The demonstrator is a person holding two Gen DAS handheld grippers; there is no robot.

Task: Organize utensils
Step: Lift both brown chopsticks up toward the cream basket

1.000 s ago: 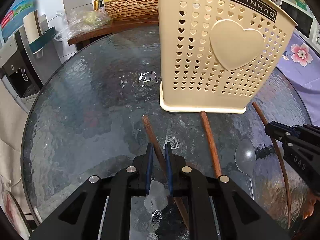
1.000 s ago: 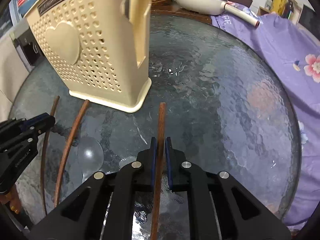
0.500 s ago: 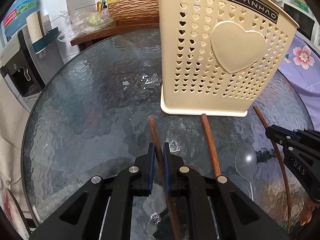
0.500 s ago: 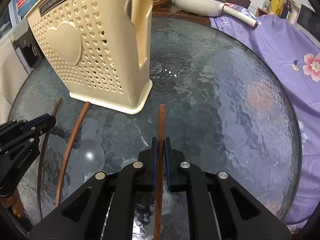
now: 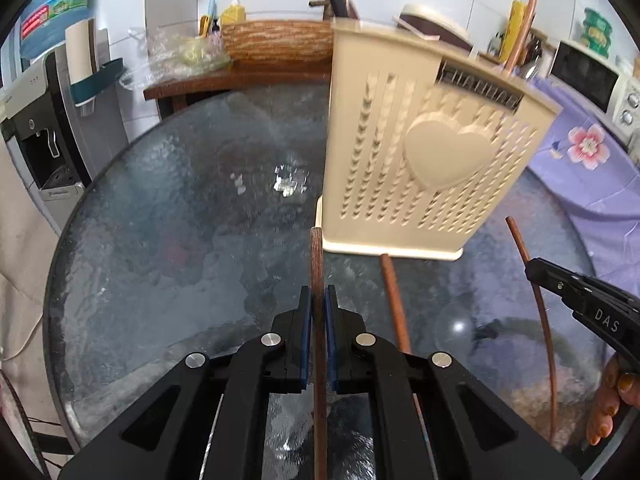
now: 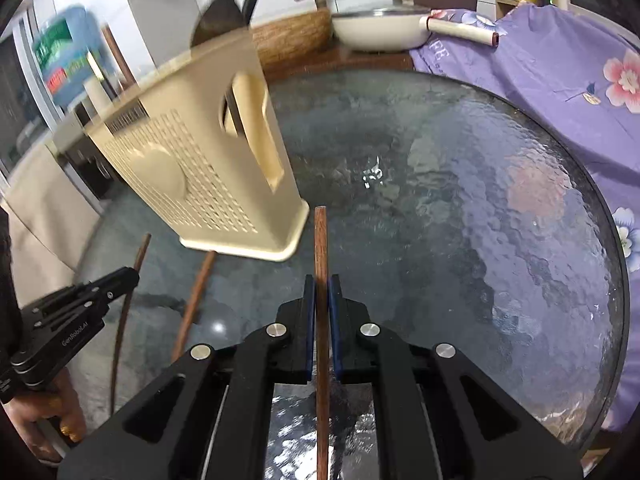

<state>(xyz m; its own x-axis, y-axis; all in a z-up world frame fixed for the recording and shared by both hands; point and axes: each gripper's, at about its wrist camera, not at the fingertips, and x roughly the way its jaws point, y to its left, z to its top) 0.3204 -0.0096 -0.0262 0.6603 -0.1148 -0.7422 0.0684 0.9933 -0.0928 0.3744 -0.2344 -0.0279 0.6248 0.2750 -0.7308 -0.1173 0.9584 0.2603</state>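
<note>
While each hand-held gripper (image 5: 317, 300) (image 6: 321, 288) clamps a chopstick (image 5: 316, 256) (image 6: 321, 240), only right view shows pan (image 6: 376, 32).

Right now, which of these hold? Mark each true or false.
1. The left tool is shut on a wooden chopstick. True.
2. The right tool is open and empty. False: it is shut on a second chopstick.
3. The beige holder stands on the glass table. True.
4. Nothing is left lying on the table. False: a loose chopstick lies in front of the holder.
</note>
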